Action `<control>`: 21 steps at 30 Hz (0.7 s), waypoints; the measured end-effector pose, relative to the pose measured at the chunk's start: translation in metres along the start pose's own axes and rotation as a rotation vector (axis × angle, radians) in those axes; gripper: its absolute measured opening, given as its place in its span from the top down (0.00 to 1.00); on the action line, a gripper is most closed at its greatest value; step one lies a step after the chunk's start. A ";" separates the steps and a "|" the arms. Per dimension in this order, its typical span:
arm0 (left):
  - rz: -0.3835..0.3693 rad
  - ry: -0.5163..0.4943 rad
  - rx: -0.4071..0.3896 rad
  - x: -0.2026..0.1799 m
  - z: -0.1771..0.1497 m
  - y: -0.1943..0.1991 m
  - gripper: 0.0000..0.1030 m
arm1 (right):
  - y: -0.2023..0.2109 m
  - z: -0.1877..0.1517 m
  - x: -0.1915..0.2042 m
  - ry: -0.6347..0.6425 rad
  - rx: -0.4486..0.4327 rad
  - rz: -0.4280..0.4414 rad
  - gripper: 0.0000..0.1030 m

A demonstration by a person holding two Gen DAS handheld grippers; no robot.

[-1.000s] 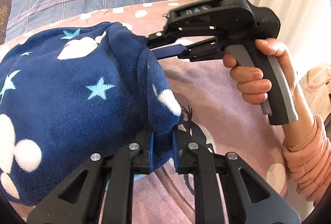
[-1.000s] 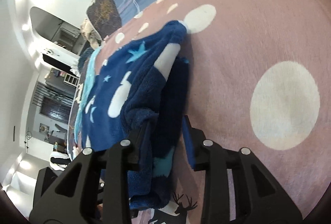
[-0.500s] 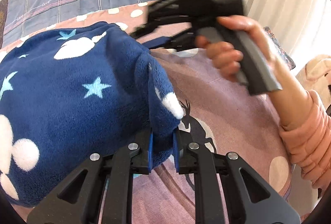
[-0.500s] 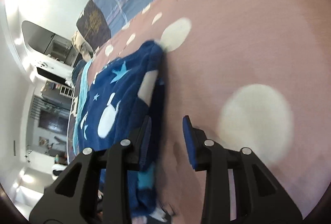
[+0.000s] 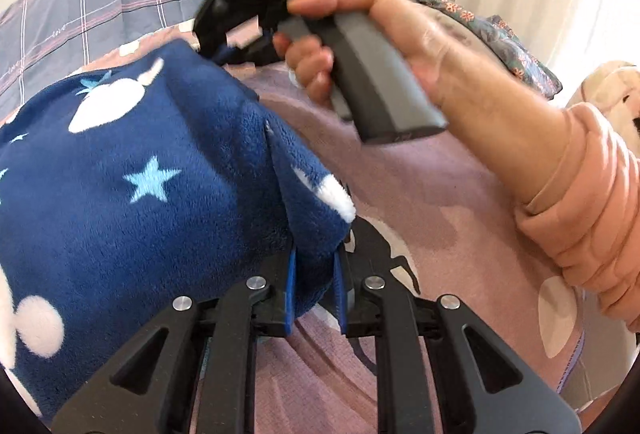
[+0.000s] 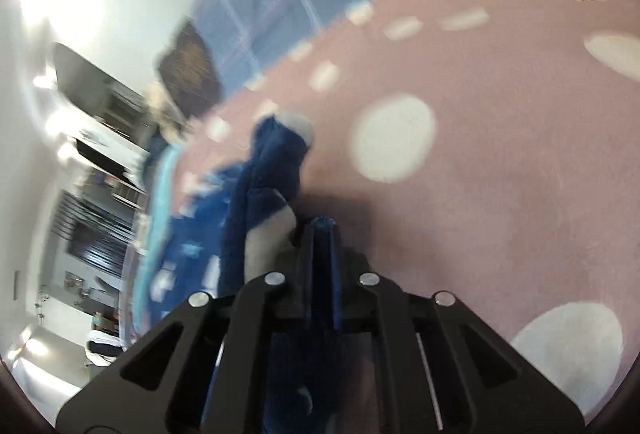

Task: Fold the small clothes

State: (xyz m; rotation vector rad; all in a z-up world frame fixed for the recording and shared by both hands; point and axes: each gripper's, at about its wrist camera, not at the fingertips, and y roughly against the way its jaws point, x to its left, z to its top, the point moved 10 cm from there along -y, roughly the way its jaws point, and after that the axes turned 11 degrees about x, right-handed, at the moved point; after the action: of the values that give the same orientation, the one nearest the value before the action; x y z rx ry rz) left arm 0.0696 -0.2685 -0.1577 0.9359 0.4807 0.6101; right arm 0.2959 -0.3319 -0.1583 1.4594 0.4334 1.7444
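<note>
Left wrist view: the left gripper (image 5: 314, 274) clamps a corner of the navy fleece garment (image 5: 140, 193), which spreads ahead and left, starred and white-blotched. Right wrist view: the right gripper (image 6: 320, 234) is clenched empty, garment (image 6: 268, 169) bunched just left on the pink bedspread (image 6: 500, 173)

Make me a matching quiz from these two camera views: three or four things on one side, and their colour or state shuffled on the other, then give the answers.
Things:
1. fleece garment
2. bedspread
3. left claw
4. sleeve

Colour or state:
A. peach, bunched at the wrist
B. navy with stars and white patches
C. shut on a fold of fleece
D. pink with pale dots

Pairs: 1-B, 2-D, 3-C, 4-A
</note>
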 end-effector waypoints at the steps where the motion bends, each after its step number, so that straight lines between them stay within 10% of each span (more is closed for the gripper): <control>1: -0.007 0.003 0.000 0.001 0.000 0.000 0.85 | -0.010 -0.003 -0.014 -0.036 0.026 -0.012 0.93; 8: -0.028 0.003 -0.002 0.005 0.000 0.001 0.82 | 0.030 0.000 0.005 0.010 -0.110 -0.028 0.91; 12: -0.032 0.000 -0.009 0.005 0.000 0.002 0.75 | 0.048 -0.030 0.064 0.194 -0.058 0.130 0.89; 16: -0.033 0.009 -0.027 0.001 -0.005 0.011 0.70 | -0.007 -0.068 0.014 0.294 0.092 -0.264 1.00; 21: -0.100 -0.012 -0.045 -0.010 -0.014 0.029 0.70 | 0.019 -0.069 0.005 0.128 0.023 -0.096 0.97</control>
State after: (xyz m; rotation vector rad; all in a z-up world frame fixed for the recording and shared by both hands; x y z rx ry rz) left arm 0.0454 -0.2538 -0.1389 0.8676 0.4982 0.5226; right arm 0.2249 -0.3241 -0.1606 1.3254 0.5835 1.7672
